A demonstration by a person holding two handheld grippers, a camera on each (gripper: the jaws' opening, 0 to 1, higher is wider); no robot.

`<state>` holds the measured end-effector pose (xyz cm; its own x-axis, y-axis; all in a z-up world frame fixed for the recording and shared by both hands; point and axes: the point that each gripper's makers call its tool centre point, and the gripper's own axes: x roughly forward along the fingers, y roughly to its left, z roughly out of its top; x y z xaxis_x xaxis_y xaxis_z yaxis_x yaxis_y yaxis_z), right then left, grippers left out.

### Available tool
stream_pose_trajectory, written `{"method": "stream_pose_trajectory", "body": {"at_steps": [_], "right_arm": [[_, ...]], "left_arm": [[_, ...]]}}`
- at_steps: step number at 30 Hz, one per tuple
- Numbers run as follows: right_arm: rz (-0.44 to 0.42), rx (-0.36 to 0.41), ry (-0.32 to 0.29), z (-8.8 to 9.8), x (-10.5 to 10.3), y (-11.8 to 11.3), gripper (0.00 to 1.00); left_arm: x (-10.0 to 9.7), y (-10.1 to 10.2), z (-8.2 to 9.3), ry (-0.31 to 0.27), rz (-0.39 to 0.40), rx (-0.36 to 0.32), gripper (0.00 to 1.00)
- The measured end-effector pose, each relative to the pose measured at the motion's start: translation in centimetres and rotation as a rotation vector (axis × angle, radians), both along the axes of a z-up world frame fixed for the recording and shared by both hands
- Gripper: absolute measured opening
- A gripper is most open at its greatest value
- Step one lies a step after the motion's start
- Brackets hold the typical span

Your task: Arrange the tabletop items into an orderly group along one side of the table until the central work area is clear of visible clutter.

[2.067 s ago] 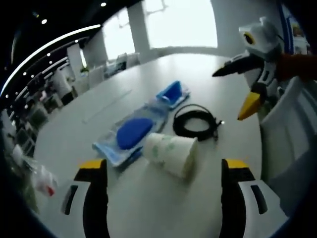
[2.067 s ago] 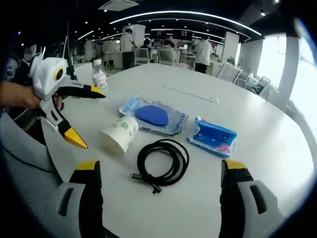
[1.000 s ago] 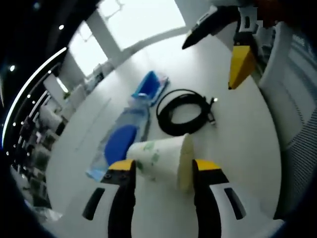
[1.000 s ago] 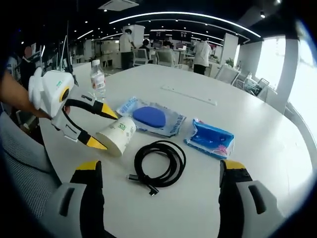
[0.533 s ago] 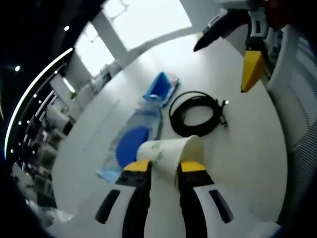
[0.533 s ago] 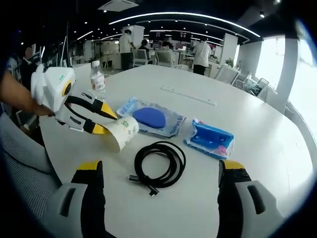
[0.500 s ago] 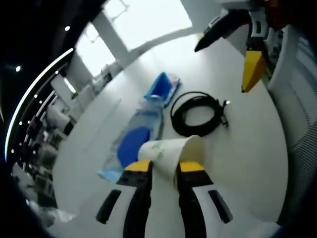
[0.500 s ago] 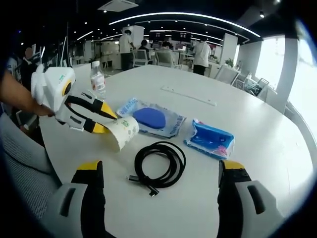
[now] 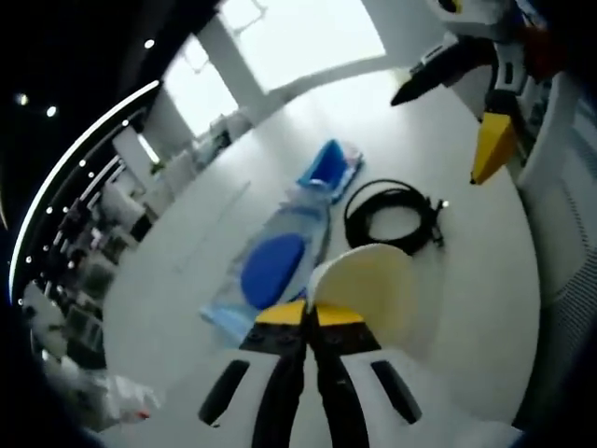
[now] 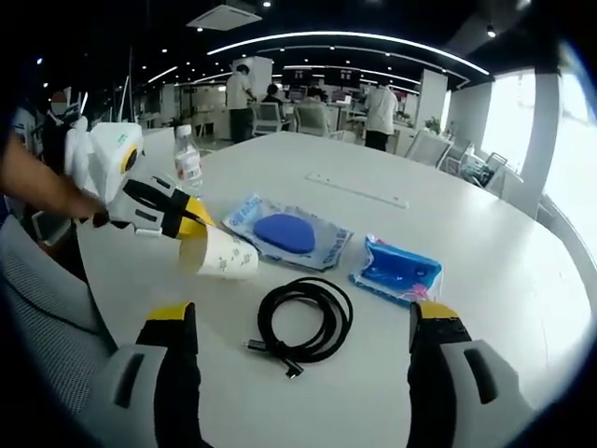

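The left gripper [image 10: 191, 222], jaws clenched on the rim wall of a paper cup [image 10: 222, 256], holds it tilted just above the tabletop [image 10: 485, 233], beside a clear pouch with a blue pad [image 10: 289, 231]. The right gripper [image 10: 298, 322] hangs with jaws spread wide, nothing between them, near the coiled black cable [image 10: 305, 319] and the blue packet [image 10: 401, 271]. The cup is judged light, thin-walled and easily crushed: a gentle pinch at the stiffer rim suits it. The cable looks floppy, best taken across its bundled loops.
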<state>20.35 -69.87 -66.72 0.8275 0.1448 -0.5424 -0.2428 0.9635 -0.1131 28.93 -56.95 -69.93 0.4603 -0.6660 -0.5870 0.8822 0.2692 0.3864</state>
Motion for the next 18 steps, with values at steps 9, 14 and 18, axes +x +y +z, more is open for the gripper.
{"method": "stream_pose_trajectory", "body": {"at_steps": [9,14,18], "right_arm": [[0.027,0.019,-0.025,0.9,-0.1,1.2,0.91],[0.038,0.018,-0.037,1.5,0.2,1.9,0.9],[0.042,0.02,-0.047,1.8,0.6,2.9,0.89]], "left_arm": [[-0.6,0.7,0.0,0.066,0.048,-0.005,0.0],[-1.1,1.0,0.1,0.111,0.072,-0.013,0.0],[-1.5,1.0,0.0,0.143,0.089,-0.015,0.0]]}}
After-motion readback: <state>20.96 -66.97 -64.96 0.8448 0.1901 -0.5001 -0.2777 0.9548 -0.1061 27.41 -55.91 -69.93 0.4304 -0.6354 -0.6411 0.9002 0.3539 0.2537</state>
